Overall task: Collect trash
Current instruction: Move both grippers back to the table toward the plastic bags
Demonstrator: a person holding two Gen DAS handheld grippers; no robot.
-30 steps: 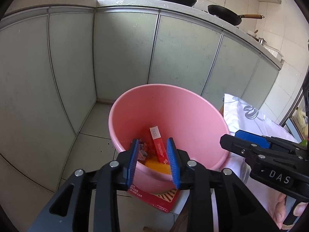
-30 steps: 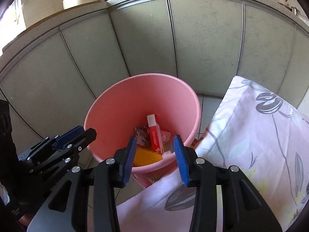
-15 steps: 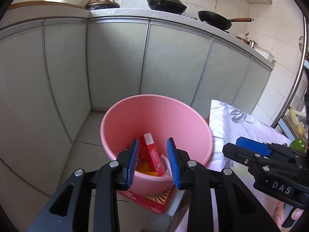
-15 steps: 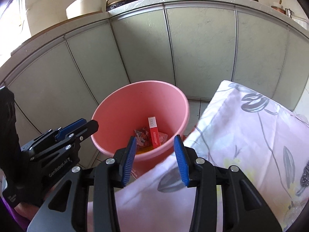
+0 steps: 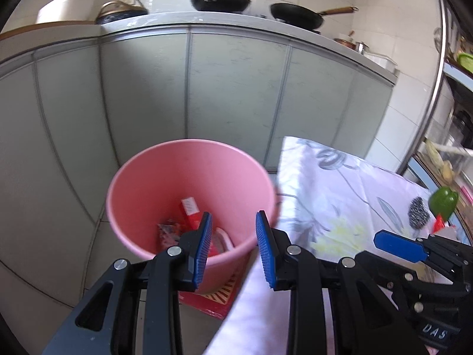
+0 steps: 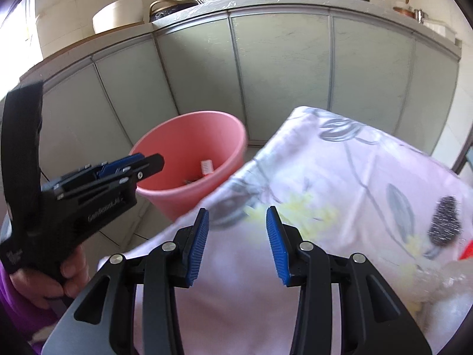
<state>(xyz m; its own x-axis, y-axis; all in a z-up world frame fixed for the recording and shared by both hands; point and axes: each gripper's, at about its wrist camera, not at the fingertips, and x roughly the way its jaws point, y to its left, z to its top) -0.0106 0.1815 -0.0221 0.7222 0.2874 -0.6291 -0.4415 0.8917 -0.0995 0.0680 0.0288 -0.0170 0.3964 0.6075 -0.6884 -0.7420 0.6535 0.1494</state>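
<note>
Pink bucket; white tablecloth, grey-yellow floral; blue fingers.

In the right wrist view the pink bucket has its near right side hidden behind the flowered tablecloth, so only a red box end shows inside. At the far right edge a crinkled clear wrapper and a red scrap are blurred and cut off. In the left wrist view the left gripper covers part of the bucket's trash, and a red mat under it shows only a corner.
</note>
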